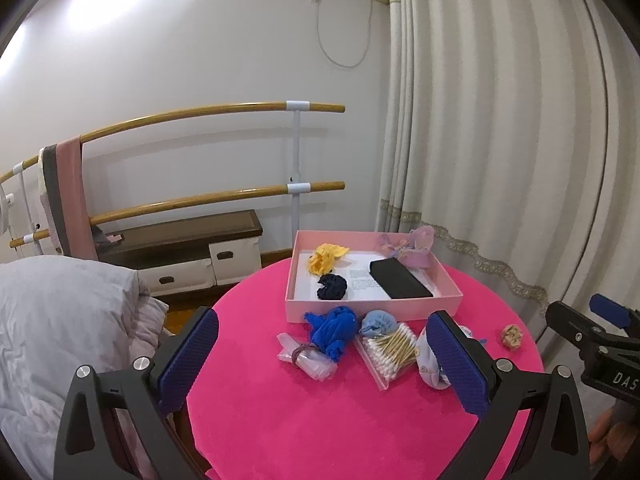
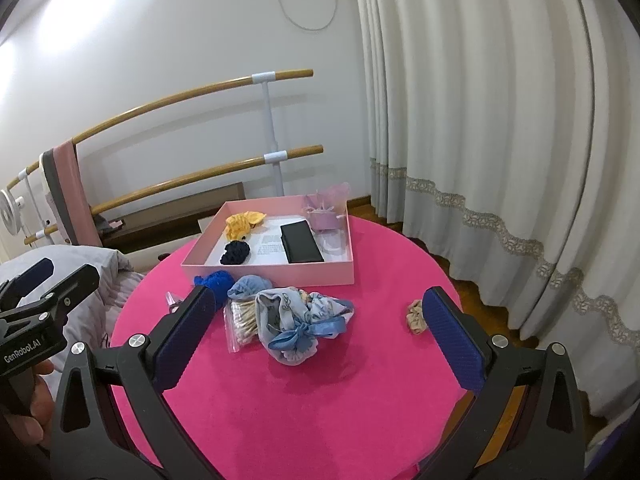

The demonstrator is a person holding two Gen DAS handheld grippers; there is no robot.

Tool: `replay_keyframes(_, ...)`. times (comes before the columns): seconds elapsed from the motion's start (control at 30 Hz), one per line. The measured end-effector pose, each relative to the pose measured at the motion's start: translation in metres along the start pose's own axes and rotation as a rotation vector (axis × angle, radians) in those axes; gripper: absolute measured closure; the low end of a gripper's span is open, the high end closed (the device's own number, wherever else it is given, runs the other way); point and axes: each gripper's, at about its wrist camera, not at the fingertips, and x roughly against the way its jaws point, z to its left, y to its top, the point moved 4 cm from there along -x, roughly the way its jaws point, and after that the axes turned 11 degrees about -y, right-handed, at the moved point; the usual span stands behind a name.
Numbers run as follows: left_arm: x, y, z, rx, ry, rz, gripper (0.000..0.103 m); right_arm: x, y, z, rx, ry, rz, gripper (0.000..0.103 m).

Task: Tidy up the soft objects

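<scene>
A pink box [image 1: 372,310] [image 2: 276,275] stands at the far side of the round pink table [image 1: 320,420] [image 2: 340,400]. In it lie a yellow scrunchie [image 1: 325,259] [image 2: 241,224], a dark navy scrunchie [image 1: 333,287] [image 2: 235,253], a black case [image 1: 400,279] [image 2: 301,243] and a lilac pouch [image 1: 412,246] [image 2: 325,213]. In front of it lie a blue knitted piece [image 1: 334,330] [image 2: 214,280], a light blue scrunchie [image 1: 378,323] [image 2: 249,286], a printed drawstring pouch [image 2: 298,322] [image 1: 430,364] and a beige scrunchie [image 1: 512,336] [image 2: 416,316]. My left gripper [image 1: 324,364] and right gripper [image 2: 320,340] are open and empty above the table.
A bag of cotton swabs [image 1: 390,354] [image 2: 242,320] and a clear plastic packet [image 1: 306,356] lie among the soft things. A bed with a grey quilt [image 1: 60,320] is on the left. Curtains [image 2: 500,140] hang on the right. A barre [image 1: 180,116] stands by the wall.
</scene>
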Motion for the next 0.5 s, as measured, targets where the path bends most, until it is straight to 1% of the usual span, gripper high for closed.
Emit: replay_keyframes(0.5, -0.025, -0.012, 0.013, 0.011, 0.005, 0.053, 0.000, -0.017, -0.006, 0.008, 0.013, 0.001, 0.039, 0.000)
